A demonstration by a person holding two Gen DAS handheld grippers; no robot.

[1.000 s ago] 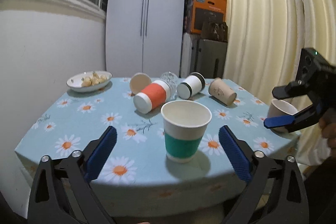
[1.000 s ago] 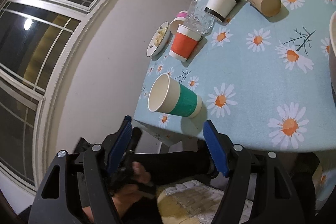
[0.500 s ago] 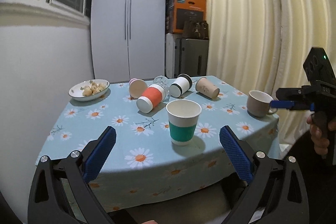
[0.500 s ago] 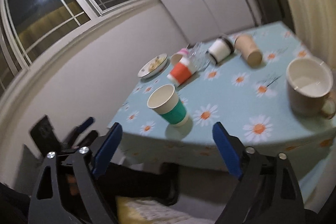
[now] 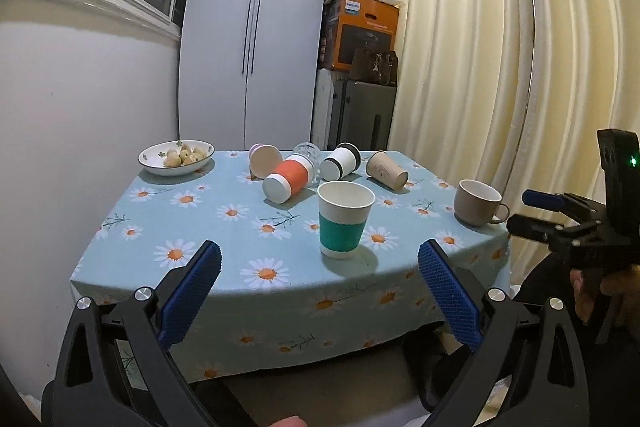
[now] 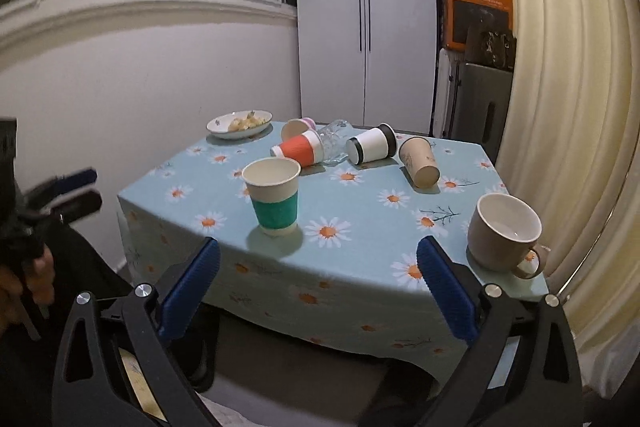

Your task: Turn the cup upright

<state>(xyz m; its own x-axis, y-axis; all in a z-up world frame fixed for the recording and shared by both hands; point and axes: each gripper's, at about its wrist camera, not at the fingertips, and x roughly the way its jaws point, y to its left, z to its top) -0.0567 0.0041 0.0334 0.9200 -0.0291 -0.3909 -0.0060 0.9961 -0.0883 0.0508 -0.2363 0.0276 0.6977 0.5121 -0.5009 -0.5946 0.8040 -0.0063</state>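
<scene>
- Pale-blue daisy tablecloth [image 5: 208,223] covers the table, between a white wall and cream curtains [image 5: 480,67].
- Green-banded paper cup [image 5: 345,223] stands upright near the front edge.
- Left gripper [image 5: 318,291] and right gripper [image 6: 318,289] are both spread wide, holding nothing, off the table.

Black gripper [image 5: 319,291] frames, blue ribbed pads [image 5: 191,291], silver screws

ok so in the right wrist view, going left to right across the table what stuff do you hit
bowl of snacks → green cup, upright → black and white cup, on its side → brown paper cup, on its side → beige mug, upright. The orange cup, pink cup and clear glass overlap, so I leave them out.
</scene>
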